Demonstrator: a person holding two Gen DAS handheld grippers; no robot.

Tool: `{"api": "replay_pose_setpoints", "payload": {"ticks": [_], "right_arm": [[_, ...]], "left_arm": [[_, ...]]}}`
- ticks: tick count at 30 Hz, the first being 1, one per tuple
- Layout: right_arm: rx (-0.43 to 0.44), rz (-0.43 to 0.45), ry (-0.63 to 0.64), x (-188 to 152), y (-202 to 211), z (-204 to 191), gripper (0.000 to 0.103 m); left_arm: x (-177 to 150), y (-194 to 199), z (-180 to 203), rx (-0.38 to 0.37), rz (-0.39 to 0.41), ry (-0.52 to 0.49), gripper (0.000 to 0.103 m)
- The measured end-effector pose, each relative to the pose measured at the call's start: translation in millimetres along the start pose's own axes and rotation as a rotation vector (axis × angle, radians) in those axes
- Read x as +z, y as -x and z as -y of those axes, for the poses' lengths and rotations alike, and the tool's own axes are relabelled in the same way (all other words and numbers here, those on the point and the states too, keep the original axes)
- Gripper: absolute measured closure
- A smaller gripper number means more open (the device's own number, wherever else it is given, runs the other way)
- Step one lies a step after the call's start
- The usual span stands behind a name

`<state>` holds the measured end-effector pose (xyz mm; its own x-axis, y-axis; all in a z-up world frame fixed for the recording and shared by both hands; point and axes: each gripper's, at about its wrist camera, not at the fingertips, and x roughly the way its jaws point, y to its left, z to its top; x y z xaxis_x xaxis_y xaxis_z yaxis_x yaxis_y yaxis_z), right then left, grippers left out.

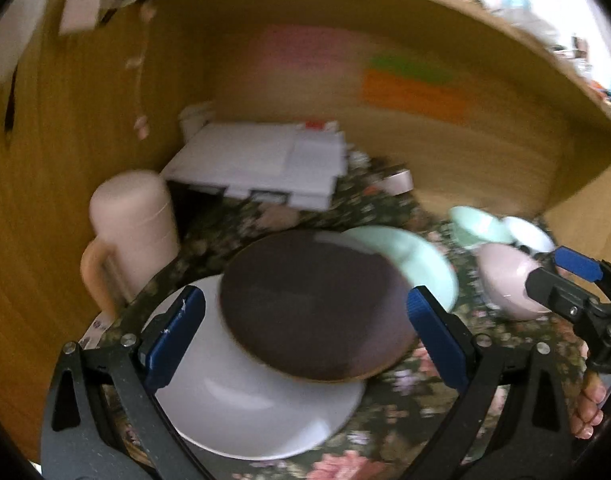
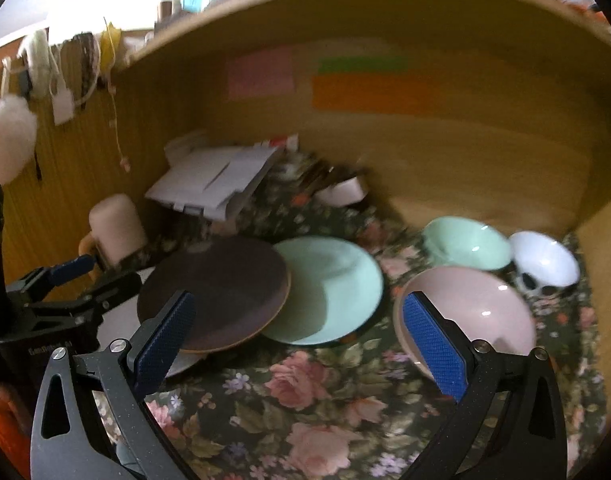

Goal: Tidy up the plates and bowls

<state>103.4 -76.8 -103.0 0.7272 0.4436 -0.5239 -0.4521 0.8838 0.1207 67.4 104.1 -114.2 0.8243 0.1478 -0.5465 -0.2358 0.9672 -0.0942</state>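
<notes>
Three plates overlap mid-cloth: brown plate (image 1: pixel 317 304) atop white plate (image 1: pixel 257 400) & mint plate (image 2: pixel 329 288). My left claw (image 1: pixel 305 332) & right claw (image 2: pixel 301 340) both gape, empty. Ceramic looks stiff, slick, chippable; I'd pinch brown's raised rim.

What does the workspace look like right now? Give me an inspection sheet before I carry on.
Surface: floral cloth inside a wooden alcove.
Job's things: dark plate overlaps a white plate and a mint plate; pink bowl, mint bowl and white bowl sit to the right.
Clutter: pink mug, white papers, small white container at the back.
Grippers: left gripper open over the dark plate; right gripper open, holding nothing.
Cables: nothing seen for certain.
Surroundings: coloured notes on the back wall; items hanging at left, blurred.
</notes>
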Motion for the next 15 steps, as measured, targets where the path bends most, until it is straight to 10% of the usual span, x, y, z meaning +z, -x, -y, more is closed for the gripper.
{"api": "replay_pose_setpoints", "payload": {"ticks": [15], "right_arm": [[0.074,-0.225,0.004,7,-103,9,0.02]], "left_arm": [[-11,-59,-62,0.063,-0.16,0.082,0.003]]}}
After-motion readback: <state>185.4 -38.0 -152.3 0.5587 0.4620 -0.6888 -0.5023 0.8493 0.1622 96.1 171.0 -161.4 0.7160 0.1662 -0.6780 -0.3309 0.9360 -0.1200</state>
